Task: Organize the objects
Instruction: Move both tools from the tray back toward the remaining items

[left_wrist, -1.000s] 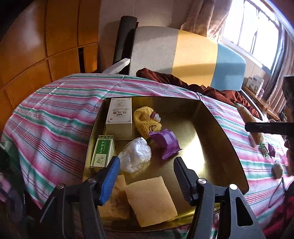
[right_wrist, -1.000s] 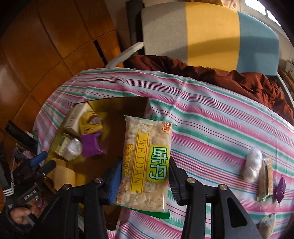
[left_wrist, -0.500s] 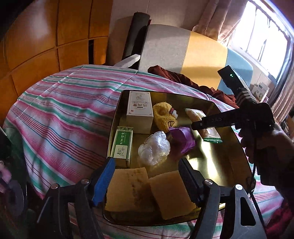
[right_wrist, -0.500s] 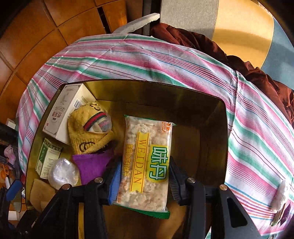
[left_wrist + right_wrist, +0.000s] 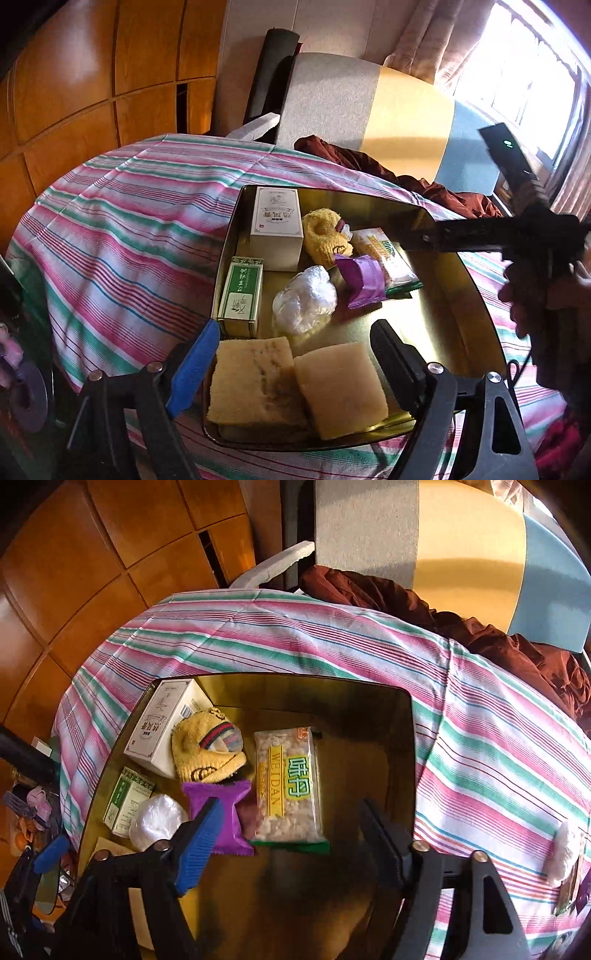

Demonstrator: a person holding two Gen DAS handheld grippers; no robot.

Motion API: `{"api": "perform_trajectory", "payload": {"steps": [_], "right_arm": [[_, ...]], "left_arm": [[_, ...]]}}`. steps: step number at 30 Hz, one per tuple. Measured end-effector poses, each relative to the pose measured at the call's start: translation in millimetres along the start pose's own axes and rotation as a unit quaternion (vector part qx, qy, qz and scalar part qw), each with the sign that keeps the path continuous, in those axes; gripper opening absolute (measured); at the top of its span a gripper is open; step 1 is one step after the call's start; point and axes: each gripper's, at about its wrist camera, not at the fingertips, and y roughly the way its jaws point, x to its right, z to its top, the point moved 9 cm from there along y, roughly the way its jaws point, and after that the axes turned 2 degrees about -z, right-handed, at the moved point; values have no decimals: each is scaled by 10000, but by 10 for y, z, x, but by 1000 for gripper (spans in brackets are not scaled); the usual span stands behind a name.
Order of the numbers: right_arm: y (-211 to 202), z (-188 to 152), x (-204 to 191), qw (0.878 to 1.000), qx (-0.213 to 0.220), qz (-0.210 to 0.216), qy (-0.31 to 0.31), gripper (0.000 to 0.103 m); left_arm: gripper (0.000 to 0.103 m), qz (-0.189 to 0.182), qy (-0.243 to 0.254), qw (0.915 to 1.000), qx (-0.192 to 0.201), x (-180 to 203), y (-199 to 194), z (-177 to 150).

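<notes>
A: Right gripper (image 5: pixel 288 834) hangs over the gold tray (image 5: pixel 400 738), jaws spread, empty; the snack packet (image 5: pixel 290 786) lies inside beside the purple sachet (image 5: pixel 221 812). That placing looks done.

B: Left gripper (image 5: pixel 291 354), jaws spread too, above the sponges (image 5: pixel 295 384). Next, I'd fetch the wrapped items (image 5: pixel 563 849) off the striped cloth (image 5: pixel 498 760).

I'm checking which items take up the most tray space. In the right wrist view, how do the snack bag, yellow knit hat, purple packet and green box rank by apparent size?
Largest to smallest, as they appear:
1. snack bag
2. yellow knit hat, close to the bag, so unsure
3. purple packet, partly hidden by the gripper finger
4. green box, similar to the packet
</notes>
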Motion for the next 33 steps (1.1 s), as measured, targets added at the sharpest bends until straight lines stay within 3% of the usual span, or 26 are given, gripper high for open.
{"api": "perform_trajectory", "payload": {"steps": [11,22,28,32,33], "right_arm": [[-491,-663,434,9986,235,-446,161,83],[-907,-1194,1545,9868,276,-1174,1084,83],[-1290,-1495,2445,9606,389,-1735,2135,83],[-1522,-1768,3023,9278,541,-1975,3118,83],[-1561,-1840,3142,9170,617,-1855,3477,84]], "left_arm": [[92,53,256,9996,59,219,-118,-10],[92,-167,616,9980,28,556,-163,-59],[93,-358,863,9956,-61,786,-128,-93],[93,-586,1052,9926,-118,1008,-99,-109],[93,-638,1097,9918,-135,1070,-88,-111]]}}
